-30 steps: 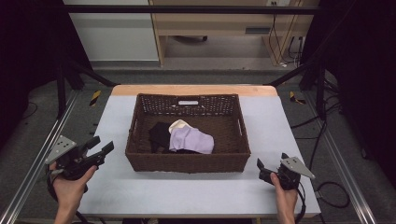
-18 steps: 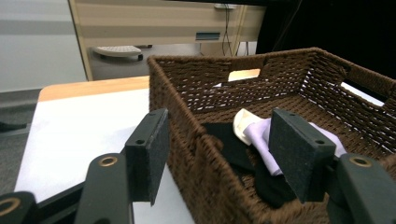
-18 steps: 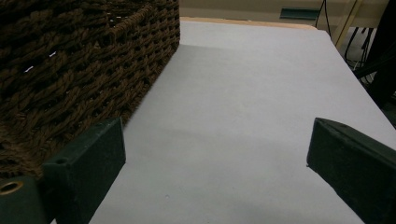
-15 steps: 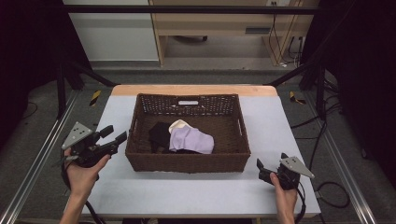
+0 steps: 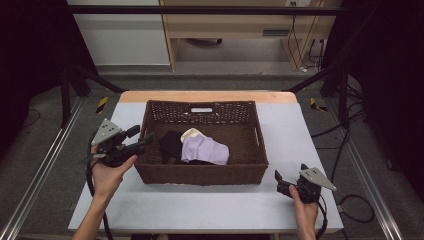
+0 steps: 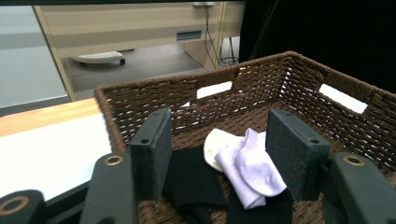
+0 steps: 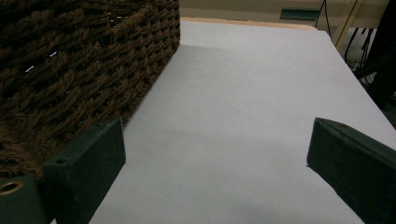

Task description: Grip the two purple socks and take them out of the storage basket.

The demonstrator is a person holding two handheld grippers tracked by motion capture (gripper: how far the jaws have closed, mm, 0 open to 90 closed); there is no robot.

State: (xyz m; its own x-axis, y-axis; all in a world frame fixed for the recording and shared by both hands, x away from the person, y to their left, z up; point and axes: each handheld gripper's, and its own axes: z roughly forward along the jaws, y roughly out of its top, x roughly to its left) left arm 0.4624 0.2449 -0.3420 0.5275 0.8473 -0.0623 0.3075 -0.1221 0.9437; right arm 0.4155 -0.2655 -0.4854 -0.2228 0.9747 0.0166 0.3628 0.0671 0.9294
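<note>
High view: the left gripper (image 5: 142, 141) has come up from the counter (image 5: 210, 205) to the basket (image 5: 202, 176), and its tips now hang at the basket's left rim; a second ago it sat lower and farther out on that side. Its fingers stand wide apart with nothing between them, though they have just been closing a little. Inside the basket, a lilac sock (image 5: 205, 150) lies near the middle, a cream sock (image 5: 190, 134) peeks out just behind it, and a black sock (image 5: 171, 144) lies toward the left wall. The right gripper (image 5: 278, 179) rests on the counter off the basket's front right corner, where it was a second ago.

Left gripper view: the camera looks over the rim into the basket. The lilac sock (image 6: 250, 175) and the cream sock (image 6: 215, 144) lie between the two fingers (image 6: 152, 151) but well beyond them, untouched, with the black sock (image 6: 194, 179) nearer. The reach looks aimed at the socks; the pick is not yet made.

Right gripper view: the fingers (image 7: 91, 161) stand wide apart over bare counter, the basket's wall (image 7: 79, 60) close on one side.
</note>
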